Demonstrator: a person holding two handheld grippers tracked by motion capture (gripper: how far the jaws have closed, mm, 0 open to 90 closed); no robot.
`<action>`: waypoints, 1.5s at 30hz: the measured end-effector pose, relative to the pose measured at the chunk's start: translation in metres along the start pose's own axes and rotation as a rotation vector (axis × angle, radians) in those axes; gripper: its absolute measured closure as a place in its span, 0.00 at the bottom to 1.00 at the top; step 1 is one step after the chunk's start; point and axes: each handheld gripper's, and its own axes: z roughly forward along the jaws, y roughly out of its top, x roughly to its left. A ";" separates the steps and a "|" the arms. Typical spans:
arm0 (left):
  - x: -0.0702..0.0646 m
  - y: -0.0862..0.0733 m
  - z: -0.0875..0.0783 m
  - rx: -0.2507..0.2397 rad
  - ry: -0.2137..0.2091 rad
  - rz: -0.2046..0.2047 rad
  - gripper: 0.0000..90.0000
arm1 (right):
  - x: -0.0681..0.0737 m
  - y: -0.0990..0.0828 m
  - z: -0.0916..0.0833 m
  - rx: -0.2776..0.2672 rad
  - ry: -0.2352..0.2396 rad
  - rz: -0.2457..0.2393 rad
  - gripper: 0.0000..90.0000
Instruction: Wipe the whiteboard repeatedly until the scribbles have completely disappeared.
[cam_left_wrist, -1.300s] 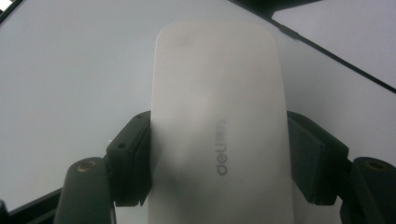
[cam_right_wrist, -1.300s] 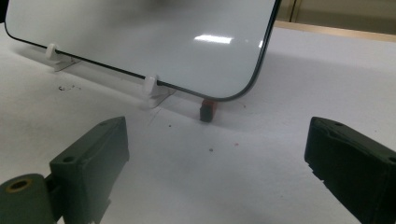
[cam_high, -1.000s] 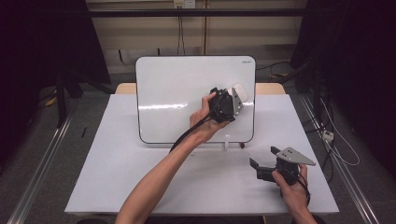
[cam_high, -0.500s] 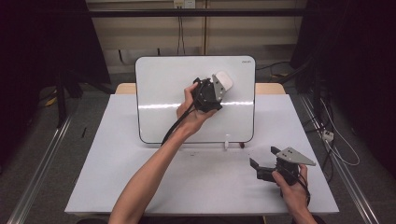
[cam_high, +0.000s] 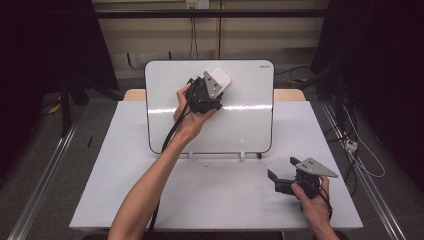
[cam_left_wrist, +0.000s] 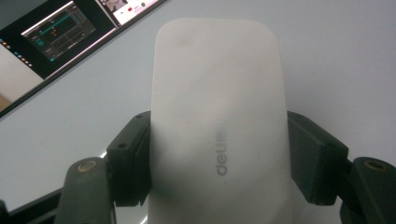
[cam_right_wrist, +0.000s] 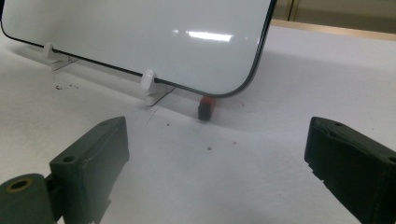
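Observation:
A white board (cam_high: 245, 125) with a black rim stands upright on small white feet on the white table (cam_high: 125, 175). My left gripper (cam_high: 216, 84) is shut on a white eraser (cam_high: 220, 78) and holds it against the board's upper middle. In the left gripper view the eraser (cam_left_wrist: 215, 107) fills the space between both jaws, with the board's surface (cam_left_wrist: 336, 56) behind it. My right gripper (cam_high: 283, 169) rests low over the table at the right front, below the board's right corner. Its jaws stand wide apart with nothing between them, as the right gripper view shows (cam_right_wrist: 219, 163).
A small red and black piece (cam_right_wrist: 207, 106) lies on the table under the board's lower right corner. White feet (cam_right_wrist: 148, 80) hold the board's bottom edge. A cable trails from the left gripper along the forearm (cam_high: 150, 185). Dark curtains and metal rails flank the table.
The left hand has carried the eraser leftward and upward across the board. The right gripper has stayed where it was.

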 end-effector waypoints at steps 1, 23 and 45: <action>0.000 0.000 0.000 0.000 0.001 -0.004 0.35 | 0.000 0.000 0.000 0.000 -0.001 0.000 0.07; 0.010 -0.018 -0.012 -0.013 -0.069 -0.074 0.35 | 0.002 0.002 0.002 -0.001 0.004 -0.002 0.07; 0.019 -0.031 -0.050 -0.052 -0.064 -0.141 0.35 | 0.003 0.002 0.004 0.006 0.009 0.002 0.07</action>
